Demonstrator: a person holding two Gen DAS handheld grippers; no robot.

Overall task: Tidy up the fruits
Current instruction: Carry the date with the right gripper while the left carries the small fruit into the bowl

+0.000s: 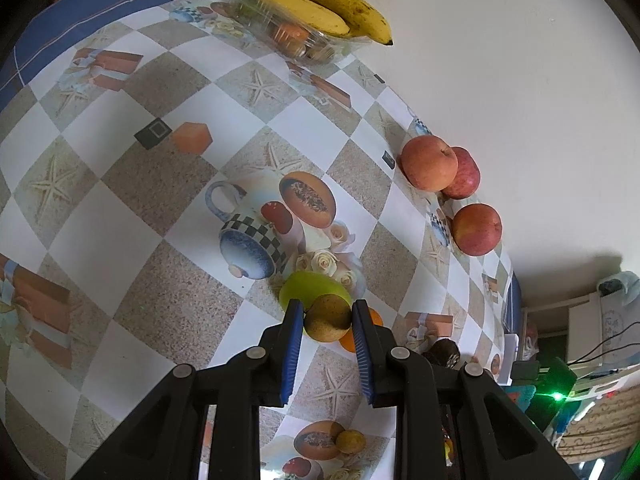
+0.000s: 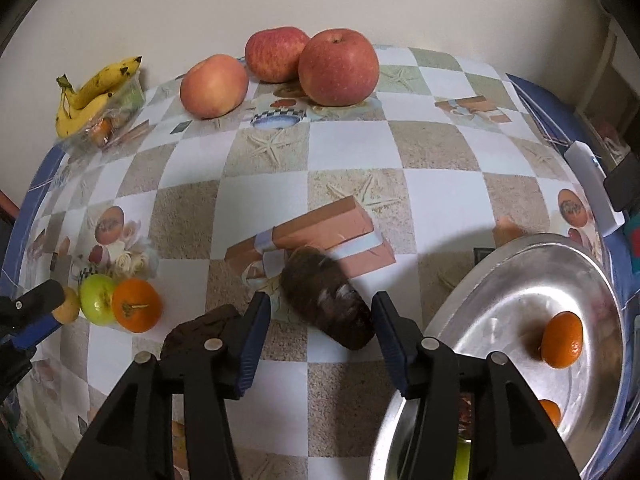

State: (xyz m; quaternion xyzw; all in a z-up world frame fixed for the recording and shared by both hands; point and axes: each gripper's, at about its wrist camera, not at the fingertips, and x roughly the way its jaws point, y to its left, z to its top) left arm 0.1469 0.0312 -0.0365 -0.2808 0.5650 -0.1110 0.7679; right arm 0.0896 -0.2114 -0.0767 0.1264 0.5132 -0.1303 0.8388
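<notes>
While our left gripper (image 1: 326, 320) pinches the small firm yellowish fruit (image 1: 327, 318) beside the green apple (image 1: 308, 286), we judge it light but rollable; our right gripper (image 2: 320, 316) gapes wide.

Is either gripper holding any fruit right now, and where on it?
The left gripper grips the small brownish-yellow fruit across its sides. The right gripper is open, straddling a dark brown fruit.
</notes>
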